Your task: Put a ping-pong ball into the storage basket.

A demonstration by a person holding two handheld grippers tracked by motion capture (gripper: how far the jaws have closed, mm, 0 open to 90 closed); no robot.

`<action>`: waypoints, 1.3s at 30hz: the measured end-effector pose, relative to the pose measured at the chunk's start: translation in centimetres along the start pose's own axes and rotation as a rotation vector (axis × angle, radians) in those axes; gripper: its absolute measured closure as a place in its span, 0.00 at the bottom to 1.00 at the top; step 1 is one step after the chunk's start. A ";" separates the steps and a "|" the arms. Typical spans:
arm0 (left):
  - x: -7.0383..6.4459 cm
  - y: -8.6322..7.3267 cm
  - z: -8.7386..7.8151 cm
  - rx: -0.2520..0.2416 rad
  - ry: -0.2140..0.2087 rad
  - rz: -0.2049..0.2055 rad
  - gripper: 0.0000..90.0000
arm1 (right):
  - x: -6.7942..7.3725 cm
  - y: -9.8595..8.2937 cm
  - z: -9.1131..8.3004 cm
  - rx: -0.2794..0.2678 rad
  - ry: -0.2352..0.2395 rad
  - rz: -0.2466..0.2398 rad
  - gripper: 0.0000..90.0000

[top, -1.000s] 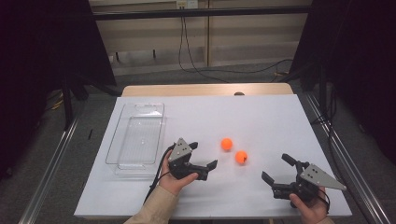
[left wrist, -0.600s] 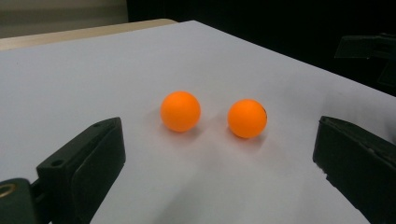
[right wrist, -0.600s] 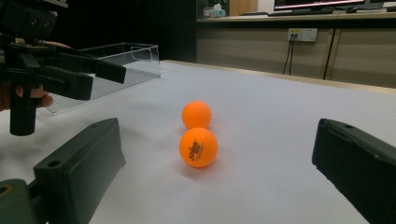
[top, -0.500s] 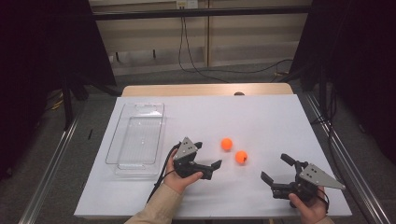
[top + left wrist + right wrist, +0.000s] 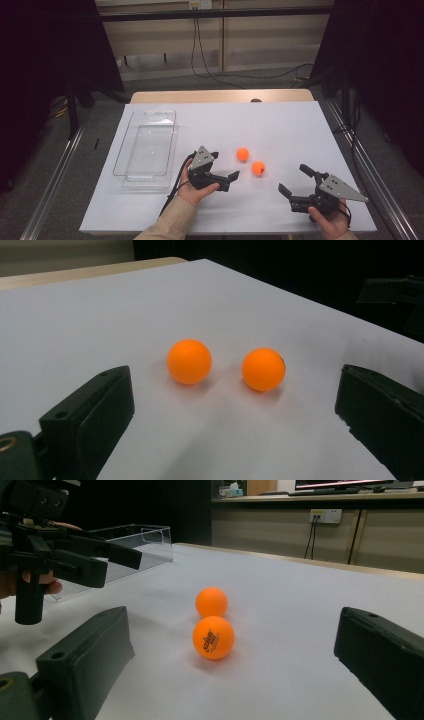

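Two orange balls lie close together on the white table. The far ball (image 5: 243, 154) (image 5: 189, 361) (image 5: 211, 602) is plain. The near ball (image 5: 258, 168) (image 5: 263, 369) (image 5: 213, 637) carries a printed logo. My left gripper (image 5: 225, 165) is open, low over the table just left of the balls, with both balls ahead of its wide-apart jaws. My right gripper (image 5: 293, 179) is open too, at the front right, jaws pointing at the balls from a short distance. Neither gripper touches a ball.
A clear plastic tray (image 5: 145, 150) (image 5: 135, 540) with nothing in it stands at the left of the table. The other hand's gripper (image 5: 75, 555) shows at the upper left of the right gripper view. A wooden strip (image 5: 220, 96) borders the table's far edge.
My left gripper has crept a little to the right, closer to the balls, still open. The right gripper and both balls have stayed where they were.
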State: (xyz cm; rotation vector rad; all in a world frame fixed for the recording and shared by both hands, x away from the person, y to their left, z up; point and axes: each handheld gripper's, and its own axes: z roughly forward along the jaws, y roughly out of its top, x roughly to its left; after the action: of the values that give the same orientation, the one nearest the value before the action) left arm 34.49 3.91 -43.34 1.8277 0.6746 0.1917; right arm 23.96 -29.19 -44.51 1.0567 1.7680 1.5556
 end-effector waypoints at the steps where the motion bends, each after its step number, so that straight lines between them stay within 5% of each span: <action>1: 0.0 0.1 0.0 -0.001 -0.004 0.004 0.03 | 0.0 0.0 0.0 -0.002 -0.002 0.005 0.01; 14: -0.2 0.1 1.4 0.047 -0.021 -0.001 0.03 | 0.0 0.0 0.2 0.003 0.005 -0.001 0.01; 39: -0.7 0.5 2.3 0.064 -0.032 0.017 0.02 | -0.1 0.0 0.2 0.001 -0.004 0.009 0.02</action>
State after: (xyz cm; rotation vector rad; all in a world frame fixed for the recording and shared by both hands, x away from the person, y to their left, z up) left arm 35.11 1.52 -43.61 1.8942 0.6496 0.1537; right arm 24.18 -29.20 -44.57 1.0689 1.7639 1.5572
